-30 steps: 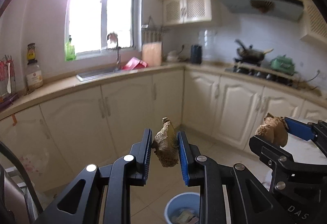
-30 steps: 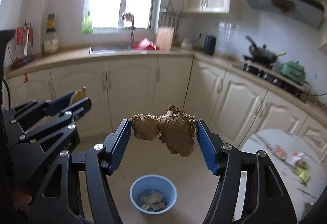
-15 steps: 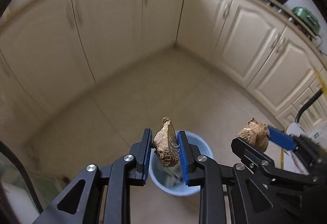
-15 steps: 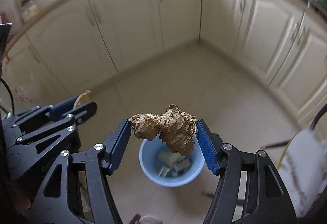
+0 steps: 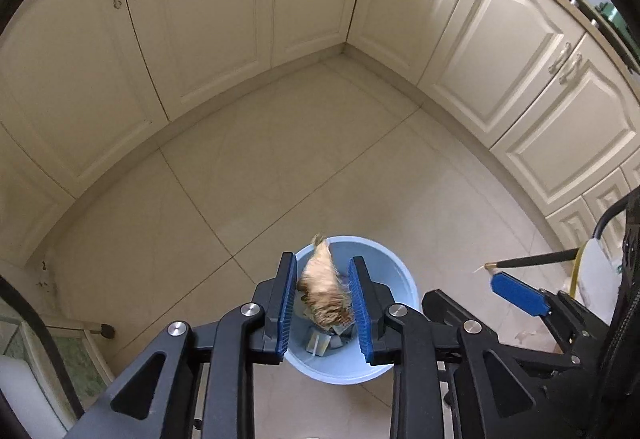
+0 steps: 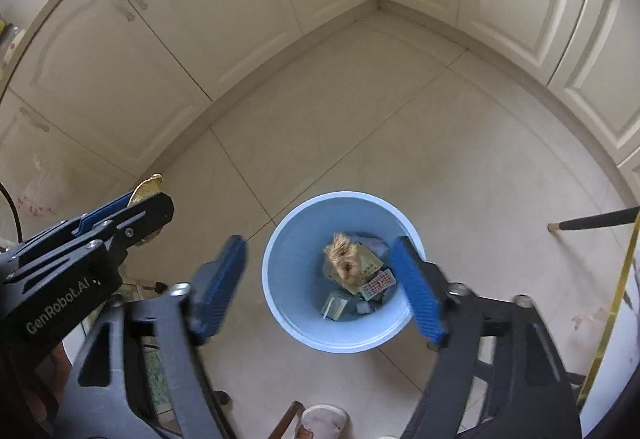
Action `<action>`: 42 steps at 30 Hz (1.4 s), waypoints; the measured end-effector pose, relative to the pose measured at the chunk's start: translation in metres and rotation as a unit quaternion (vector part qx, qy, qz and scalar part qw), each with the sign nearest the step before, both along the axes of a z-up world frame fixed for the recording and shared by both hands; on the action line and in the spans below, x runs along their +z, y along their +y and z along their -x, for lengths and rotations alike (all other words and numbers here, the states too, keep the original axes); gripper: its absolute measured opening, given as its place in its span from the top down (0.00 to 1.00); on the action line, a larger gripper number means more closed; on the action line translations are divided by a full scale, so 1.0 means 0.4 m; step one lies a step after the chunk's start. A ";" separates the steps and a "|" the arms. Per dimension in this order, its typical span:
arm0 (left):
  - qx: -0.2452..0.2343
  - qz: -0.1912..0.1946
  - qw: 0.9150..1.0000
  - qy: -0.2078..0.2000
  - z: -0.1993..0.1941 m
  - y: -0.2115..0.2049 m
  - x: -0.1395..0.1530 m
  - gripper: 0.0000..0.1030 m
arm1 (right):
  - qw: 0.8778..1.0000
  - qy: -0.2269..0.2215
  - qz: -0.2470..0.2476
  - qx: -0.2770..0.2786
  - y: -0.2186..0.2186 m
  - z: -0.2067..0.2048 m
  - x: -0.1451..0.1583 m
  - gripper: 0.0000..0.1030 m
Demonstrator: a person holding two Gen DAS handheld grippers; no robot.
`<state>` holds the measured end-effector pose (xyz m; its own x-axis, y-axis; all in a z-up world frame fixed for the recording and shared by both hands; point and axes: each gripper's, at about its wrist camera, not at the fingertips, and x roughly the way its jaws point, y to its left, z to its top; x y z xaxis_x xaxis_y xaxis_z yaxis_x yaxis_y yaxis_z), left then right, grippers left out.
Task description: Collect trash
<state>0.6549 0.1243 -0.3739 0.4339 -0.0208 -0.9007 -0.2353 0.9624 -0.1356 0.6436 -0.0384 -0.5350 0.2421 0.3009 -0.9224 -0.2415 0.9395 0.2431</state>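
Note:
A light blue bin [image 6: 288, 279] stands on the tiled floor, directly below both grippers. My right gripper [image 6: 320, 243] hangs over it with its jaws opening wide and nothing between the pads. A knobbly brown ginger root [image 6: 346, 263] shows blurred inside the bin, on top of paper scraps. My left gripper [image 5: 322, 259] is over the bin [image 5: 394, 279] too. Its jaws are starting to open, with a smaller ginger piece [image 5: 324, 291] still pressed between the blue pads. From the right wrist, the left gripper [image 6: 150, 201] shows at the left with the ginger piece [image 6: 146, 185].
Cream cabinet doors [image 5: 224, 19] wrap around the corner behind the bin. A black furniture leg with a gold tip [image 6: 592, 219] slants in from the right. A white tabletop edge [image 5: 596, 271] sits at the far right. A white rounded object [image 6: 324, 419] lies on the floor below the bin.
Both grippers came down and tipped from facing the kitchen to pointing at the bin. The right gripper opened and its ginger root dropped into the bin. The left still holds its piece.

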 end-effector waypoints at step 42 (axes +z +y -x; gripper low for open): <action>0.005 -0.111 0.922 -0.372 0.841 -0.255 0.723 0.03 | 0.912 -0.405 0.066 -0.021 -0.028 0.573 0.972 0.00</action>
<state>0.3187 0.0225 -0.0846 0.9320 0.1355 -0.3363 -0.1657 0.9842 -0.0627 0.4146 -0.0494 -0.1462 0.8684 0.1743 -0.4641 -0.2543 0.9602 -0.1152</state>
